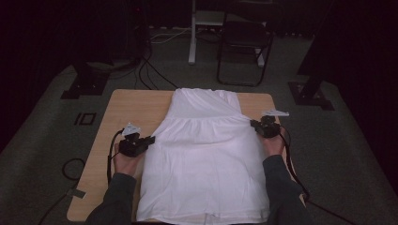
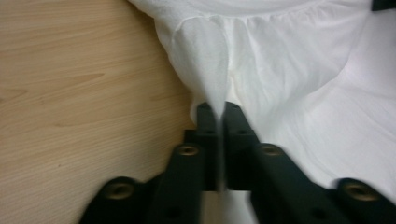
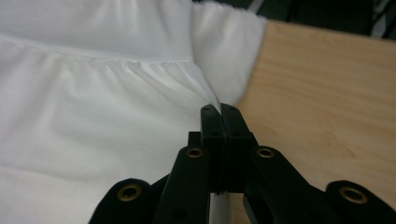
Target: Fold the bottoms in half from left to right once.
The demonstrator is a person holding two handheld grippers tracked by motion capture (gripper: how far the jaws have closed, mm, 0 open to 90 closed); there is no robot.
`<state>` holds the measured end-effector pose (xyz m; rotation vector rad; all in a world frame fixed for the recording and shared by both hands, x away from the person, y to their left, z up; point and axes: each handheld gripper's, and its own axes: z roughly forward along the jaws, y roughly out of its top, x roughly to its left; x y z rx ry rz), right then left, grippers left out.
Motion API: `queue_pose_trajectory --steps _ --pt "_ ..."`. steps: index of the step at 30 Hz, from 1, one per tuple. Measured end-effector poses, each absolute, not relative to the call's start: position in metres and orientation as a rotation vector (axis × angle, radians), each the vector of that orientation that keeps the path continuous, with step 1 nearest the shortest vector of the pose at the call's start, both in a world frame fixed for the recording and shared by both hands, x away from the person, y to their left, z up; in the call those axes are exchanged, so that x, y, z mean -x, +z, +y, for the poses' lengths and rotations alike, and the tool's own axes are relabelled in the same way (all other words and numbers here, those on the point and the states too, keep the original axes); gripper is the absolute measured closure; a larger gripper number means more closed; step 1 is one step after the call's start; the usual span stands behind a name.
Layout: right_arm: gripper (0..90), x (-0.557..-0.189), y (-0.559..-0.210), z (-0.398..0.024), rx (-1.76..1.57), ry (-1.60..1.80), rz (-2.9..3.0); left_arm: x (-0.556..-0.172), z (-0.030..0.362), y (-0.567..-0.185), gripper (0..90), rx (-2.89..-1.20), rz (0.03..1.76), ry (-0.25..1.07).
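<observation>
A white garment (image 1: 206, 154) with a gathered seam lies spread down the middle of the wooden table (image 1: 126, 108). My left gripper (image 1: 151, 139) sits at its left edge, level with the seam, jaws shut on a pinched fold of the white garment (image 2: 205, 60). In the left gripper view my left gripper (image 2: 217, 109) has cloth running down between the pads. My right gripper (image 1: 253, 123) is at the right edge by the seam. In the right gripper view my right gripper (image 3: 220, 109) is shut on the hem of the white garment (image 3: 93, 116).
Bare wood of the table (image 2: 70, 93) lies left of the cloth, and more table (image 3: 327, 93) lies to its right. A dark folding chair (image 1: 244, 42) and a white stand (image 1: 193, 33) are on the floor beyond the table. Cables (image 1: 112, 154) trail from both grippers.
</observation>
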<state>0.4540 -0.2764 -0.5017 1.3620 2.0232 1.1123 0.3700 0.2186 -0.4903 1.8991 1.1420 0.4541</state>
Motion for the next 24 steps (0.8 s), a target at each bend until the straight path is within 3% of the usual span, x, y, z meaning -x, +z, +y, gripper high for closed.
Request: queue_pose_trajectory --steps 2,5,10,12,14,15,16,19,24 --pt "89.2 -0.457 -0.513 -0.277 -1.381 1.046 2.049 -0.377 0.216 -0.496 58.1 -1.906 1.188 0.466" --pt "88.9 -0.461 -0.535 -0.276 -1.43 1.038 2.092 -0.393 0.214 -0.509 44.7 -1.897 1.251 0.42" --pt "86.7 -0.466 -0.553 -0.271 -1.463 1.027 2.133 -0.418 0.197 -0.531 38.6 -1.992 1.31 0.462" --pt "85.3 -0.466 -0.556 -0.271 -1.478 1.027 2.141 -0.424 0.192 -0.54 50.5 -2.028 1.336 0.462" --pt "85.2 -0.464 -0.559 -0.27 -1.467 1.028 2.141 -0.424 0.191 -0.547 76.8 -2.067 1.315 0.472" --pt "85.7 -0.463 -0.559 -0.27 -1.471 1.032 2.139 -0.421 0.192 -0.548 76.8 -2.066 1.285 0.465" --pt "87.6 -0.459 -0.559 -0.27 -1.492 1.039 2.131 -0.419 0.192 -0.548 87.2 -2.064 1.287 0.476" --pt "88.3 -0.453 -0.56 -0.27 -1.502 1.05 2.122 -0.404 0.197 -0.55 87.7 -2.07 1.26 0.501" --pt "88.8 -0.413 -0.561 -0.264 -1.436 1.019 2.165 -0.358 0.222 -0.556 87.4 -2.038 1.207 0.468"
